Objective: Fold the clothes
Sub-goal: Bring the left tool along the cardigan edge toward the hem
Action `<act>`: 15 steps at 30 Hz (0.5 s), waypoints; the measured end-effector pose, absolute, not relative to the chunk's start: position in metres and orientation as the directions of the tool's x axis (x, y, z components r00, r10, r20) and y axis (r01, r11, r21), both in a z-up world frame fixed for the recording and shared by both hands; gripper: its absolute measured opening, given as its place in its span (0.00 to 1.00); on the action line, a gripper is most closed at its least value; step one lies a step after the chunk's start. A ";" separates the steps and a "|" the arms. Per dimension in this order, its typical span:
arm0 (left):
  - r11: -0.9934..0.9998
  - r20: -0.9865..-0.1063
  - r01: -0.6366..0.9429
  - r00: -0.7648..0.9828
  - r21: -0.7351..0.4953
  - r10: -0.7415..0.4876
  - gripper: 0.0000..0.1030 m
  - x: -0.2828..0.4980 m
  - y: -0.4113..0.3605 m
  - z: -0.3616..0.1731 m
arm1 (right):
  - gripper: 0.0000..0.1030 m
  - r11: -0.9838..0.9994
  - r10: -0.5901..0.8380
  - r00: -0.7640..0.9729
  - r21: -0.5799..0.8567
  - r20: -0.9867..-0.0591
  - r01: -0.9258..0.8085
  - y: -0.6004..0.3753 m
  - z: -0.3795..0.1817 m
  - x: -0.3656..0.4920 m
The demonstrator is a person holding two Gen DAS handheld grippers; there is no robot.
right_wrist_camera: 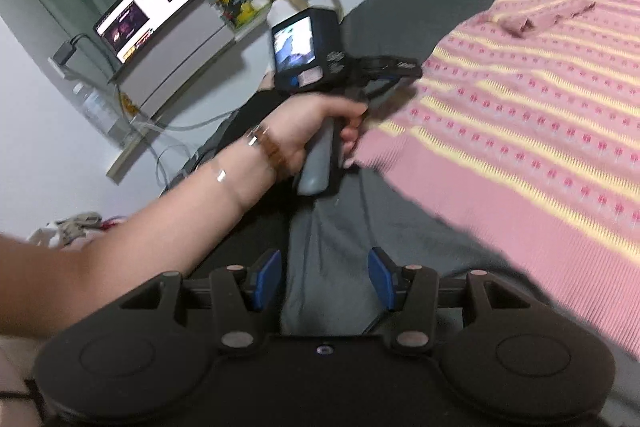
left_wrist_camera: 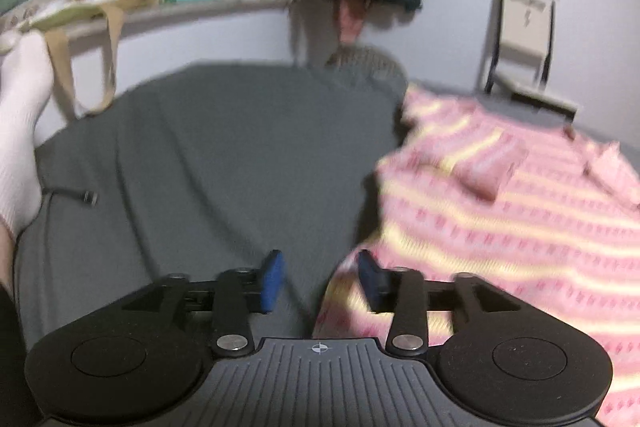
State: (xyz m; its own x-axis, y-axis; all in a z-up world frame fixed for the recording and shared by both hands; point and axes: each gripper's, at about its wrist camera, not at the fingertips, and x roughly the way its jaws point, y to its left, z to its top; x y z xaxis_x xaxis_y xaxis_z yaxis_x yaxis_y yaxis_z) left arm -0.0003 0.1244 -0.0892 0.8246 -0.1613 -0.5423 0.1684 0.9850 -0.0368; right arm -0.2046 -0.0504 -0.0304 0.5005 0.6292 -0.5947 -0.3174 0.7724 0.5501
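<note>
A pink knitted sweater with yellow stripes (left_wrist_camera: 520, 211) lies spread on a grey bed sheet (left_wrist_camera: 224, 163); it also shows in the right wrist view (right_wrist_camera: 540, 131). One sleeve is folded across its upper part (right_wrist_camera: 548, 15). My left gripper (left_wrist_camera: 322, 277) is open and empty, its right blue pad (left_wrist_camera: 370, 279) at the sweater's lower left corner. In the right wrist view the hand-held left gripper (right_wrist_camera: 400, 67) sits at the sweater's left edge. My right gripper (right_wrist_camera: 324, 277) is open and empty above the grey sheet, short of the sweater's hem.
A cluttered shelf (left_wrist_camera: 180, 7) with boxes and a yellow plush runs along the wall. A socked foot (left_wrist_camera: 20, 131) rests at the bed's left. A chair (left_wrist_camera: 528, 43) stands behind. A laptop (right_wrist_camera: 144, 11) sits on a box left of the bed.
</note>
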 end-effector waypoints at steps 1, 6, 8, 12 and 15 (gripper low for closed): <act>0.985 -0.507 0.170 0.846 -0.040 -0.167 0.80 0.000 0.124 -0.086 | 0.47 0.776 0.624 0.507 0.548 -0.595 -0.311 -0.052 -0.030 -0.199; 0.971 -0.482 0.217 0.843 -0.103 -0.239 0.90 0.025 0.116 -0.079 | 0.49 0.770 0.624 0.534 0.563 -0.570 -0.299 -0.055 -0.029 -0.178; 0.959 -0.513 0.228 0.810 -0.170 -0.283 0.90 0.041 0.115 -0.085 | 0.50 0.764 0.631 0.536 0.567 -0.561 -0.307 -0.053 -0.032 -0.177; 0.940 -0.549 0.214 0.769 -0.265 -0.329 0.83 0.070 0.108 -0.099 | 0.50 0.756 0.641 0.528 0.577 -0.557 -0.309 -0.049 -0.044 -0.176; 0.948 -0.572 0.215 0.758 -0.235 -0.314 0.59 0.082 0.098 -0.110 | 0.50 0.737 0.659 0.515 0.608 -0.549 -0.295 -0.052 -0.054 -0.175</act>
State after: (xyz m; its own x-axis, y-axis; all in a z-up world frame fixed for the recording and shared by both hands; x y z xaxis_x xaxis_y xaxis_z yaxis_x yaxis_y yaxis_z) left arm 0.0816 0.0983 -0.1104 0.7579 -0.3139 -0.5719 0.2149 0.9478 -0.2354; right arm -0.1752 -0.0525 -0.0538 0.5146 0.6590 -0.5485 -0.2954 0.7368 0.6081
